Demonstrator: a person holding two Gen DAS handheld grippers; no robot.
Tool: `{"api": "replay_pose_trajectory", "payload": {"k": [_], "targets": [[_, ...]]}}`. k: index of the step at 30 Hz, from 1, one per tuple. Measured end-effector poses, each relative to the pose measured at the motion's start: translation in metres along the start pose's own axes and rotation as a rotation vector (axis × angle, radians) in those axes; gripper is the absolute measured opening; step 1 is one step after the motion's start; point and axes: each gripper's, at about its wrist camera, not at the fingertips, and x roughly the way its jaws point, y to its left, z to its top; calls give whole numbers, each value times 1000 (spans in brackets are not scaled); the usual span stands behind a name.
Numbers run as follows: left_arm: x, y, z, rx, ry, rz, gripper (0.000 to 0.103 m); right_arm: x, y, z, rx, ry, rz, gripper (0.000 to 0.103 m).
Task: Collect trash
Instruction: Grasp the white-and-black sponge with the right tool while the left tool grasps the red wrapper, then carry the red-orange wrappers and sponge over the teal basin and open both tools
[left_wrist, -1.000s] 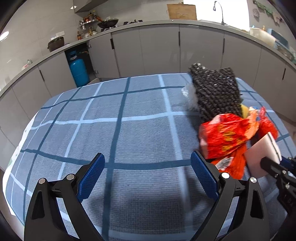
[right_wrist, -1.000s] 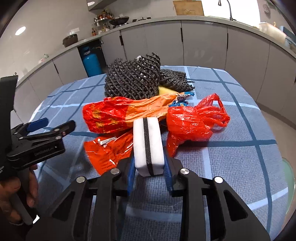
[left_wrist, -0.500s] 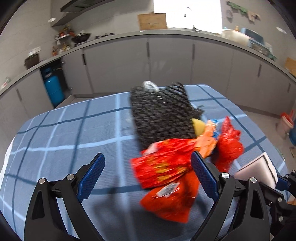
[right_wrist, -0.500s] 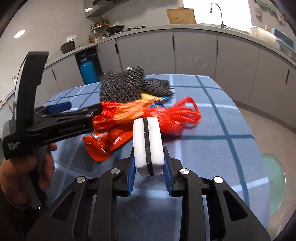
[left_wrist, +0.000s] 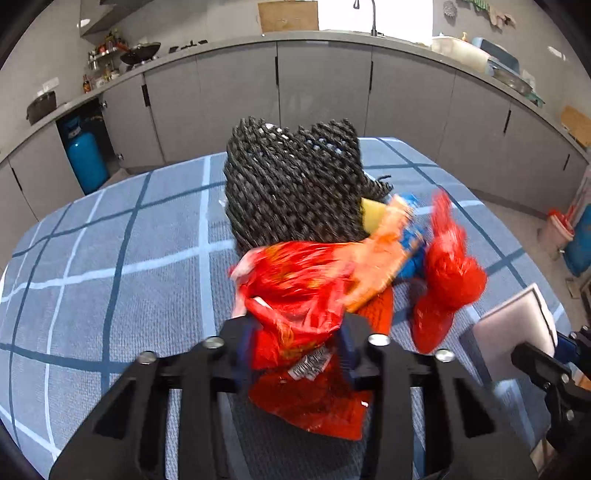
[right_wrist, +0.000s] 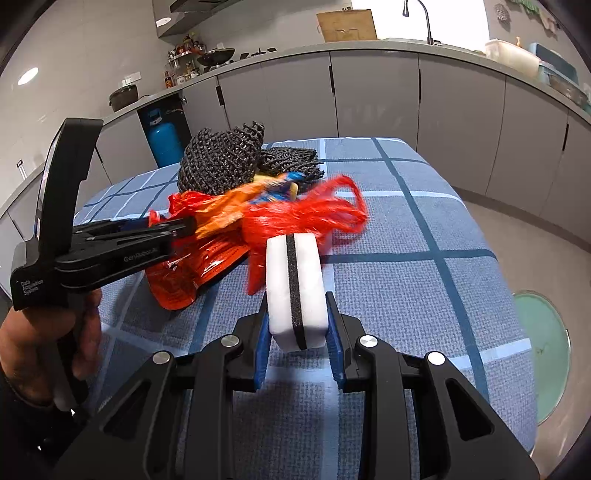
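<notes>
The left gripper (left_wrist: 295, 350) has its fingers (left_wrist: 243, 347) closed on a red wrapper (left_wrist: 295, 295), which bulges out ahead of them and hangs below onto the cloth. The right gripper (right_wrist: 297, 354) clamps a white sponge (right_wrist: 295, 291) with a black middle layer, standing on edge between its blue fingers (right_wrist: 262, 350).

Beyond the left fingers the rest of the trash sits in one heap: an orange wrapper (left_wrist: 380, 251) across the red one, a blue packet (left_wrist: 413, 236) and something yellow (left_wrist: 369, 214) just behind, a red bag (left_wrist: 447, 273) to the right, and black mesh (left_wrist: 291, 184) piled up at the far side. From the right wrist, the same heap lies ahead and left of the sponge, with the red bag nearest the fingers.

All of it rests on a counter (right_wrist: 424, 295) covered in a blue-grey cloth with dark and white grid lines. Grey cabinets (right_wrist: 369, 96) curve round the room under a worktop with a tap (right_wrist: 421, 18). A blue gas cylinder (left_wrist: 85, 162) stands in an open bay far left. A round green mat (right_wrist: 543, 354) lies on the floor to the right.
</notes>
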Motion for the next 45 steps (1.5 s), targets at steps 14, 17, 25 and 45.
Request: {"api": "replay_pose_trajectory", "payload": {"k": [14, 17, 25, 45], "targets": [[-52, 0, 0, 27, -132, 91, 15, -11, -8, 5, 5, -38, -6, 28], [-64, 1, 3, 28, -174, 124, 15, -13, -9, 3, 8, -42, -8, 28], [-86, 0, 12, 16, -230, 131, 15, -27, -15, 3, 21, -72, -24, 28], [-90, -58, 21, 98, -259, 78, 15, -57, -65, 1, 104, -131, -110, 28]]}}
